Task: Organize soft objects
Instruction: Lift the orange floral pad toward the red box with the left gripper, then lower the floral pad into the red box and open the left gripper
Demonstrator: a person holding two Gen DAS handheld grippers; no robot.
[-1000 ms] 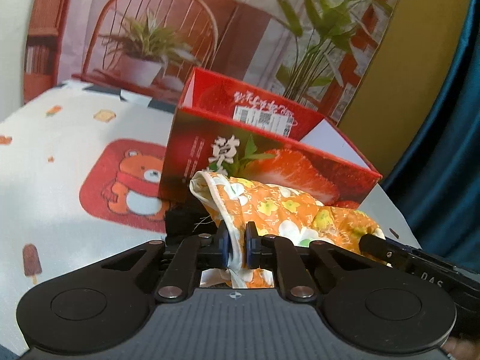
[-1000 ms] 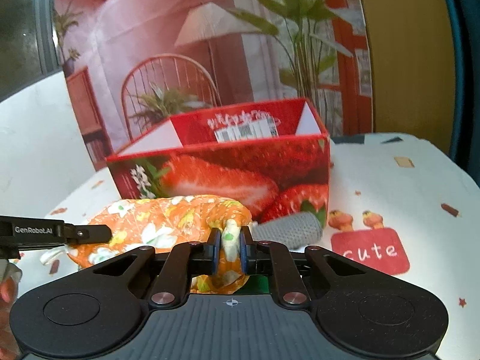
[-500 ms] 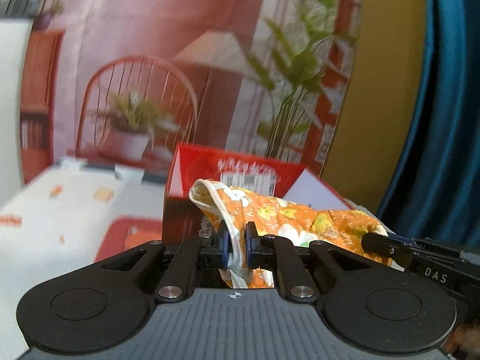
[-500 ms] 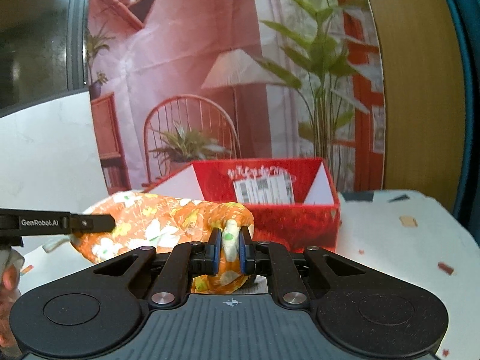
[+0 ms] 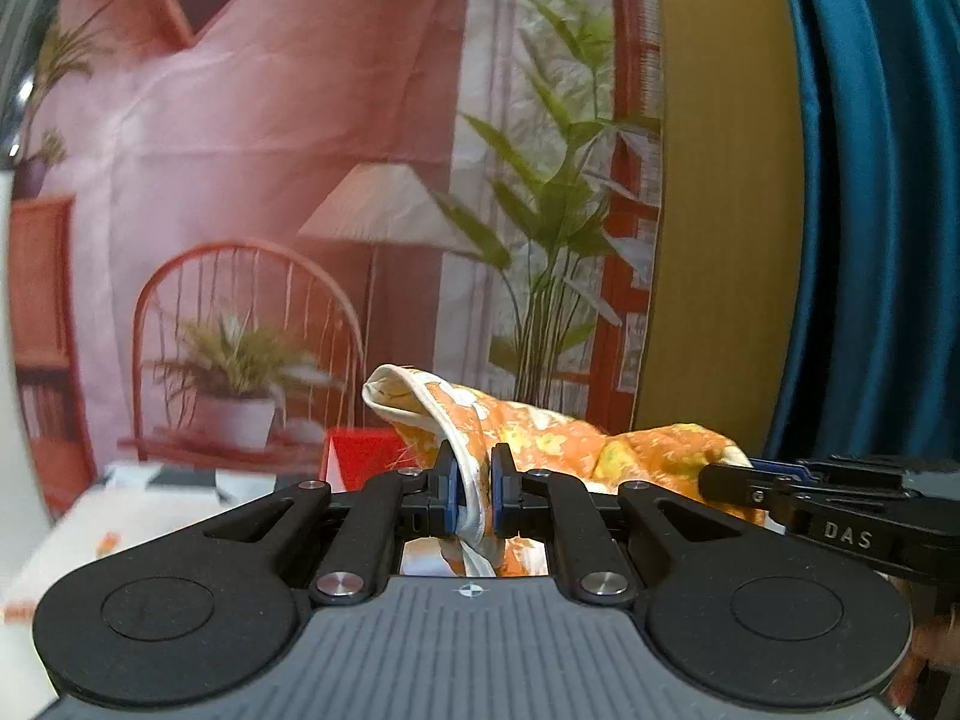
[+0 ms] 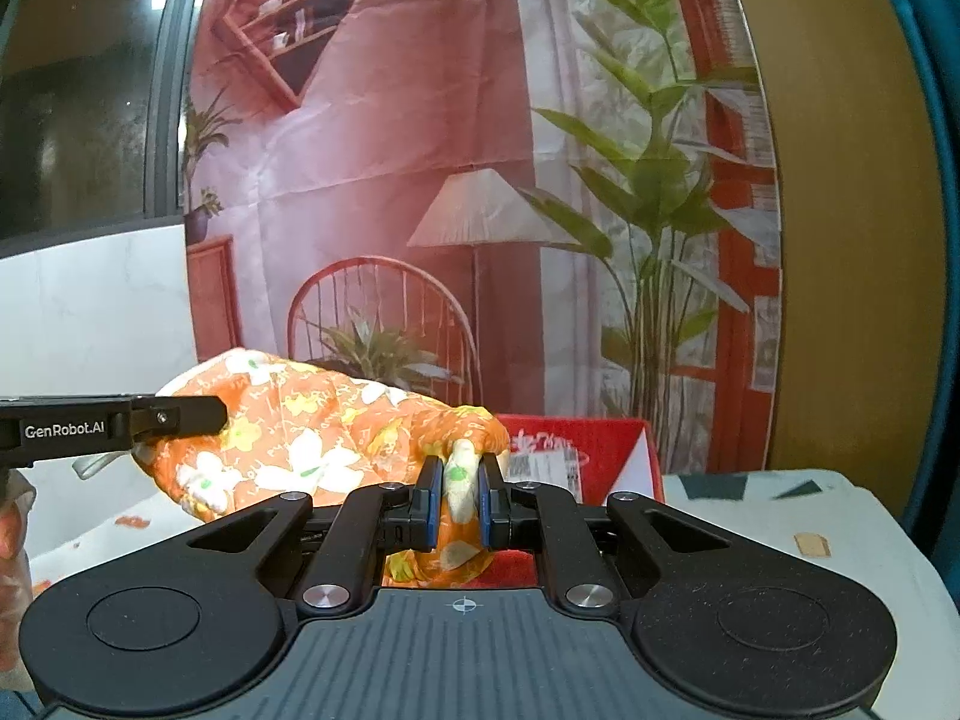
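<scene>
An orange floral cloth [image 5: 540, 438] with a white hem hangs stretched between my two grippers, lifted off the table. My left gripper [image 5: 474, 489] is shut on its hemmed end. My right gripper [image 6: 459, 495] is shut on the other end, and the cloth [image 6: 312, 438] spreads to the left in that view. The right gripper also shows at the right of the left wrist view [image 5: 780, 489]; the left gripper shows at the left of the right wrist view [image 6: 180, 417]. The red strawberry box [image 6: 576, 450] stands open behind and below the cloth, partly hidden; it also shows in the left wrist view [image 5: 357, 456].
The white printed tablecloth [image 6: 780, 510] covers the table below. A printed backdrop [image 5: 300, 180] with a chair, lamp and plants hangs behind the table. A blue curtain [image 5: 870, 210] hangs at the right.
Both grippers have risen with the cloth held between them. The box and the table have dropped low in both views, and the grey object by the box is out of sight.
</scene>
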